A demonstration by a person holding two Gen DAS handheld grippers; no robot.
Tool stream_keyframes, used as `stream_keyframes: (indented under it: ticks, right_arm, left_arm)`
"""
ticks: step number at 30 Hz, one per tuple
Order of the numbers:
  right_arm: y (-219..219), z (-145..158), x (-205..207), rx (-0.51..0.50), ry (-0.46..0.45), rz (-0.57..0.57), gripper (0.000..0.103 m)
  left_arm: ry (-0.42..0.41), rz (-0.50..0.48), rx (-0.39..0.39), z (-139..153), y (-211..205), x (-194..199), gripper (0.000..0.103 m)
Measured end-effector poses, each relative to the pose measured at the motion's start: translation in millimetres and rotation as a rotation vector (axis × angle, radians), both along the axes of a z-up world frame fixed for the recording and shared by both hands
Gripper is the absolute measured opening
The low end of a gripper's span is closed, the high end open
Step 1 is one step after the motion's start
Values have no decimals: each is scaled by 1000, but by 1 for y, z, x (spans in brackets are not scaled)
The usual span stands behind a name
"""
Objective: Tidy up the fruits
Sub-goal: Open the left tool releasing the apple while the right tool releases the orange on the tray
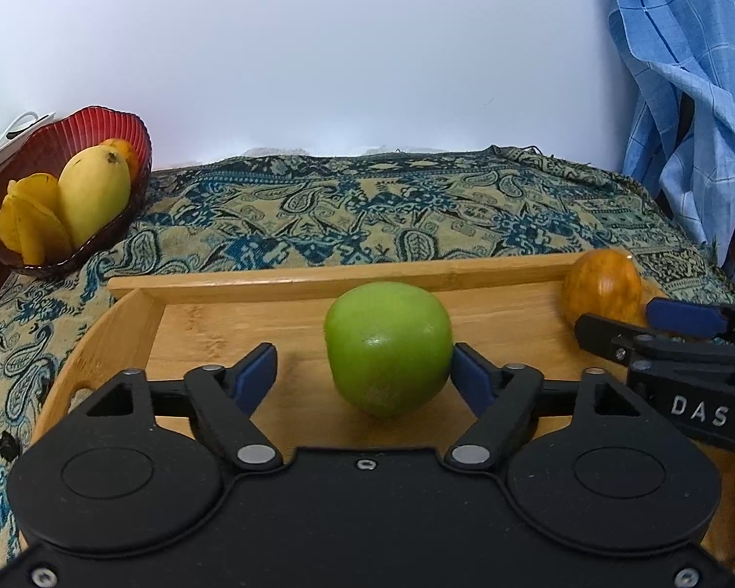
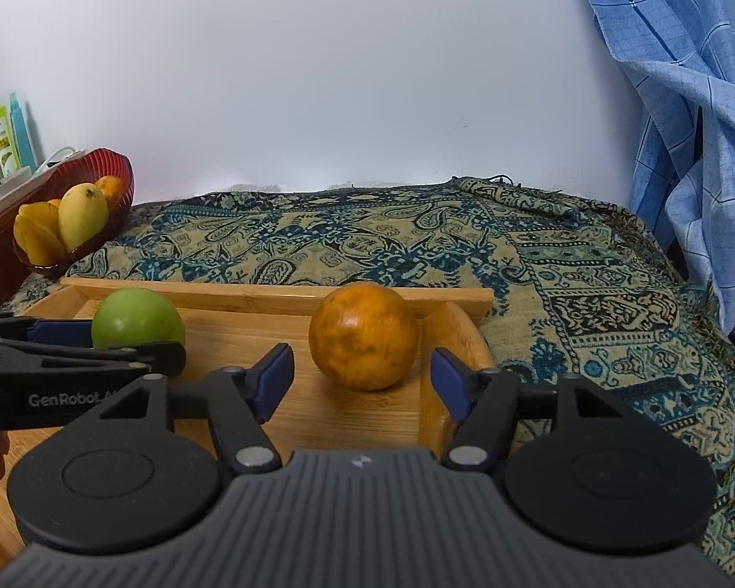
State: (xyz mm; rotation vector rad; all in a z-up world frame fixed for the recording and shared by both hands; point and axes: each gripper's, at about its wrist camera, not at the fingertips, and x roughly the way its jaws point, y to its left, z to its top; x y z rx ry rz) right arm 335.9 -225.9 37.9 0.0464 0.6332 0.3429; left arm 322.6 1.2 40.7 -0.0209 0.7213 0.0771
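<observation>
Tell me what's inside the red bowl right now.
The red bowl holds a yellow mango, a starfruit in front of it, and an orange fruit partly hidden behind the mango. Anything lower in the bowl is covered by these and the rim.

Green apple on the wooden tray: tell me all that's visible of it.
The green apple is smooth, glossy and whole, with a faint pale mark on its front. It rests on the wooden tray, left of the orange fruit. The left tool is open around it; its right pad looks near or touching.
</observation>
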Motion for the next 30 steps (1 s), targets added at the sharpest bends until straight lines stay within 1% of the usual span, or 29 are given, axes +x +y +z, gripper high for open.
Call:
stream_keyframes:
  ticks: [4,5,8,12,17,19,25,30]
  right_arm:
    - [-5,1,-7,8,3,11,80]
    - [-5,1,-10,5,0,13,81]
    - [-6,2,-19,-9,-9,12,84]
    - [-11,2,-28,5,-7,22,84]
    - [-15,3,-45,14,-24,28,85]
    - [-17,4,-53,25,-32,25,86]
    - [-27,6,-77,78,-62,9,88]
    - [-35,3,-106,111,-92,15,90]
  left_arm:
    - [11,-1,10,-2,1,-6,84]
    - [14,-1,11,-2,1,-8,85]
    - [20,3,20,-4,0,-13,87]
    - [26,10,37,-5,0,-20,88]
    - [31,10,29,-2,4,-32,92]
    - [30,10,30,-1,6,-39,95]
    - [29,-6,34,5,7,-66,97]
    - [18,-14,12,9,9,-96,99]
